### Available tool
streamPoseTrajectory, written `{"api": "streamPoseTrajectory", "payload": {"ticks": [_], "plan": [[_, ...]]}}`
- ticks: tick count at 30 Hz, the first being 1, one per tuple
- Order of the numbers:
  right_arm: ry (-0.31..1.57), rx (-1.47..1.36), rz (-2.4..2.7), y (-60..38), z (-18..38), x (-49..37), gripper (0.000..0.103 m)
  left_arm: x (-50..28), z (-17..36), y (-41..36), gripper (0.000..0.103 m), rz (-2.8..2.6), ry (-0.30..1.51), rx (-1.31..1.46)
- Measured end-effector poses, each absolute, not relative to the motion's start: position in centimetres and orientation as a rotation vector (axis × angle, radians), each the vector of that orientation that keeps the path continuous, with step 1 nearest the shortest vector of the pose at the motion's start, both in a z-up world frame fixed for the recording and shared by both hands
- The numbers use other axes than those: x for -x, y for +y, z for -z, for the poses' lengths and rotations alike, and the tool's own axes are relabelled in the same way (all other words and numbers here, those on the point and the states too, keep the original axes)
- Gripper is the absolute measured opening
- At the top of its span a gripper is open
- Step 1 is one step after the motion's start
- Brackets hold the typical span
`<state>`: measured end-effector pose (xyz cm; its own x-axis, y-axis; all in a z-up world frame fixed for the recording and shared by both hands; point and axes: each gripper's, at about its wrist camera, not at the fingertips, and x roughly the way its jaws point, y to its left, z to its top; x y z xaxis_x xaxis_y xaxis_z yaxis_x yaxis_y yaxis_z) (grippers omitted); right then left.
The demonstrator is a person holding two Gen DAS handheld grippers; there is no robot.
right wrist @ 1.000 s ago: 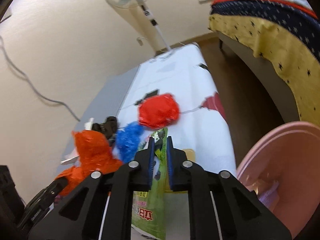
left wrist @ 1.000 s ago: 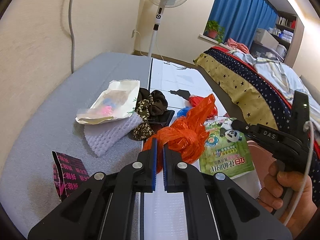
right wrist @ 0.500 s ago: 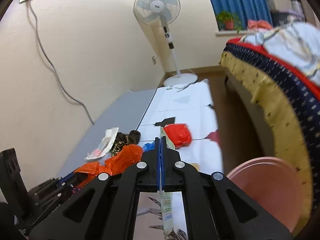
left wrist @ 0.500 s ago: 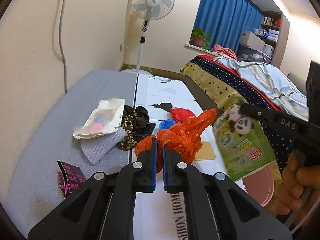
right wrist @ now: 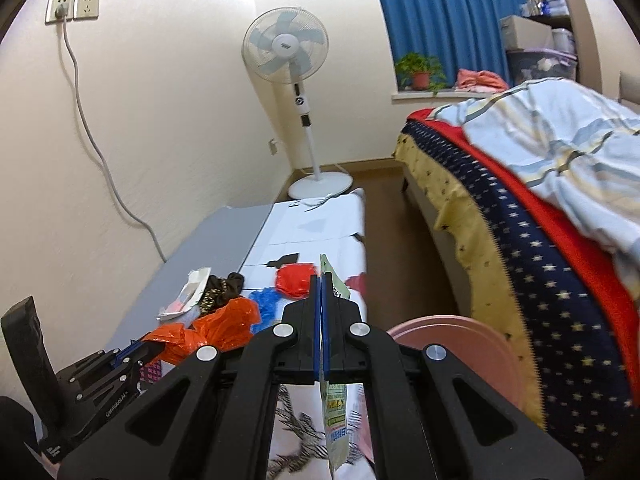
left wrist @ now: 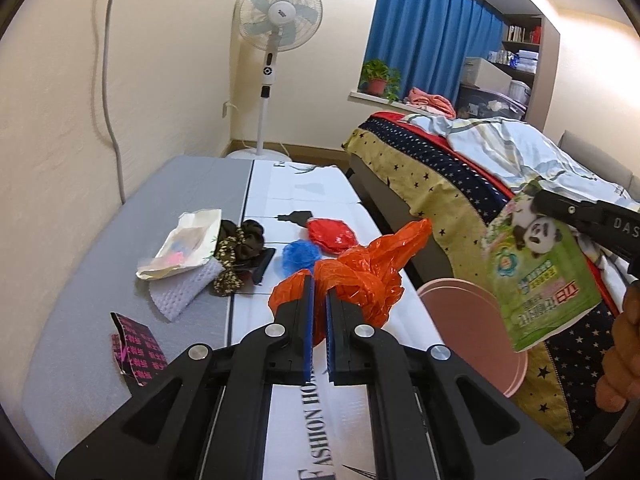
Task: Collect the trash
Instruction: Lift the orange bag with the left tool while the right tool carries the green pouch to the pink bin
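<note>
**A:** Both hands are loaded. The left gripper (left wrist: 318,300) is clamped on the crumpled orange plastic bag (left wrist: 360,280), which bunches up ahead of its tips. The right gripper (right wrist: 321,294) is pinched tight on the edge of the flat green snack packet with a panda on it (left wrist: 536,276), and the packet hangs down edge-on below its fingers.

**B:** And the bin?

**A:** That round pink plastic basin (right wrist: 460,344), I'd guess. It sits low and to the right of the right gripper, just beside the star-patterned bedspread (right wrist: 520,248).

**B:** So what makes the drop go well?

**A:** Get the packet's dangling end over the middle of the basin before letting go. It's light and flat, so released from high up it could flutter and land on the floor. Lower it first, then part the fingers.

**B:** And the bag?

**A:** Same idea, but it's springy. I'd bring it right over the basin and give it a moment to fall clear of the blue pads.

**B:** Much left afterwards?

**A:** Yes. Ahead of the left gripper lie a red crumpled wrapper (left wrist: 331,235), a blue crumpled one (left wrist: 300,254) and, off to its left, a white paper pouch (left wrist: 184,242) and a black-and-pink foil sachet (left wrist: 138,350).
</note>
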<state>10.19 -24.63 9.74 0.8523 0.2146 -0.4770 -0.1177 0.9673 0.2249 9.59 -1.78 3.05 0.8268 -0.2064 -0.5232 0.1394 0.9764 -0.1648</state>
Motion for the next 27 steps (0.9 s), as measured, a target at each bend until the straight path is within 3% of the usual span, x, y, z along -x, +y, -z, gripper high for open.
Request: {"api": "streamPoseTrajectory", "payload": {"ticks": [27], "plan": [[0.489, -0.262, 0.096, -33.1, -6.9, -7.8, 0.001, -11.6, -2.1, -10.8, 0.005, 0.341, 0.582, 0.135]]}}
